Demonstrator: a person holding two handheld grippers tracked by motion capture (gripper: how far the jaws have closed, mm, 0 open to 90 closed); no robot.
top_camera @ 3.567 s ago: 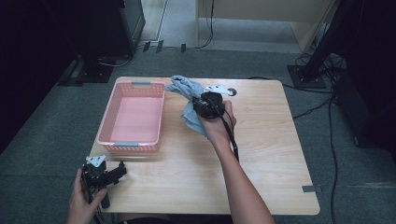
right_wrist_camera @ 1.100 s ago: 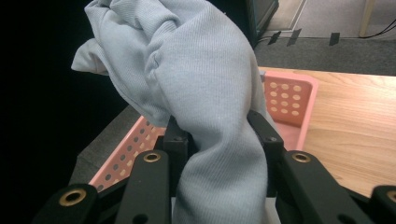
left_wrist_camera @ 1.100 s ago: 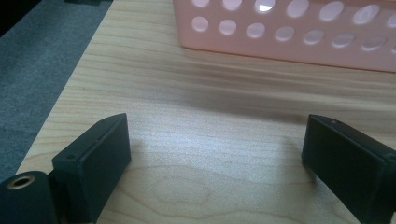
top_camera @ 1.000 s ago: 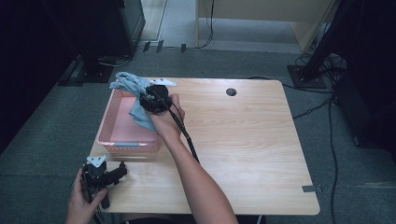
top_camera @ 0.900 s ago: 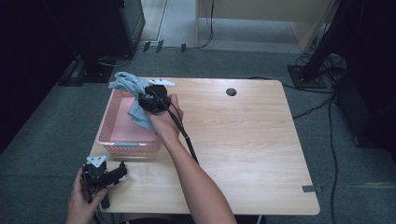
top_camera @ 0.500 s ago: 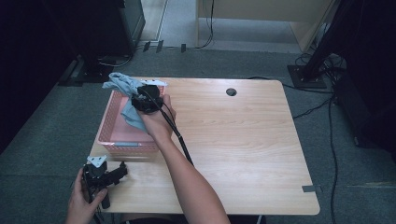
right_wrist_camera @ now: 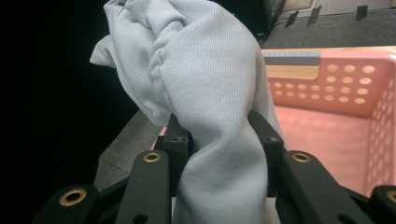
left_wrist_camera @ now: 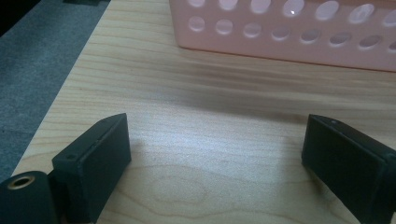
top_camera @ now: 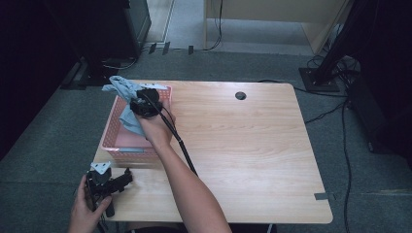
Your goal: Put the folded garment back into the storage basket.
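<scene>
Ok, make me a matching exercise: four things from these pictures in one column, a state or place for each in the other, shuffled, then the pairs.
1. cloth
2. basket
3. left gripper
4. right gripper

a. open, over bare table
b. shut on fabric
c. pink, at the table's left edge
d. pale blue, held over the basket

Pairs: 1-d, 2-c, 3-a, 4-b

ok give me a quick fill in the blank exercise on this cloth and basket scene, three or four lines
1. The right gripper is shut on a light blue ____.
2. The cloth is held above the ____ plastic basket.
3. The left gripper rests near the table's front corner with its jaws ____.
4. The basket's walls are pierced with round ____.

Missing words: cloth; pink; open; holes
</scene>
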